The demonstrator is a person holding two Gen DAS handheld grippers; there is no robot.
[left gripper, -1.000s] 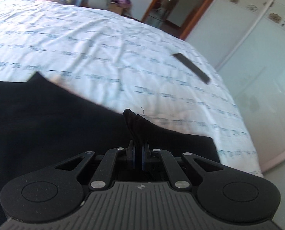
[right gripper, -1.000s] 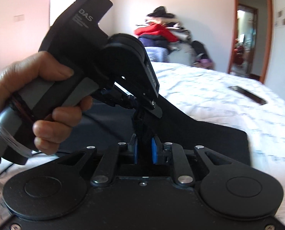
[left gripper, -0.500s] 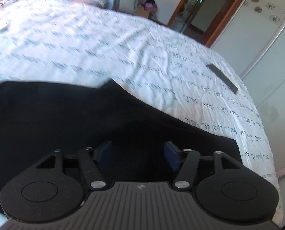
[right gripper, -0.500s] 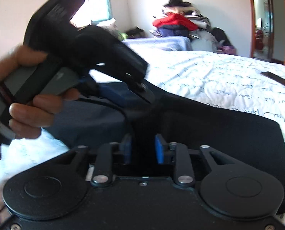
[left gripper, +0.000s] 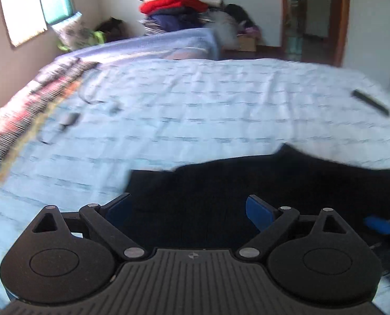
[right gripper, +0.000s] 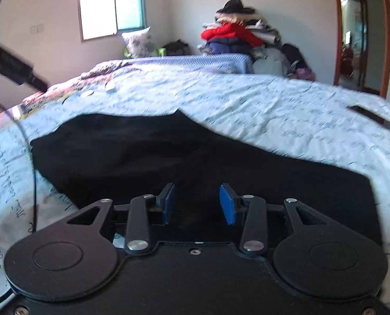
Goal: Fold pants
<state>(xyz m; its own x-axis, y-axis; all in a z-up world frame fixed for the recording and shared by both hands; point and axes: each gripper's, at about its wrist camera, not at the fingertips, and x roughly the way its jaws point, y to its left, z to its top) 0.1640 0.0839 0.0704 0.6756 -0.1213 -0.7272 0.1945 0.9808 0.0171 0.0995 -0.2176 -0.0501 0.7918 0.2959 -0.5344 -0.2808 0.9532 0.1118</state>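
Black pants flat on bed, left gripper opening wide above them, nothing clamped, right gripper fingers apart over fabric, gripping nothing.

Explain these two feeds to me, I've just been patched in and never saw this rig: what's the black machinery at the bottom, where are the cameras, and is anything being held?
No robot arm here: a person carries a two-finger gripper in each hand, each with a fisheye camera looking forward along its fingers. The black linkage at the bottom of each picture is that gripper itself.

Left wrist view: the left gripper has its jaws opening wide, with nothing pinched between them.

Right wrist view: the right gripper has its blue pads parted, gripping nothing.

Both look down on black pants lying on a bed with a pale printed bedsheet. A flat dark object, too blurred to identify, lies at the far right.
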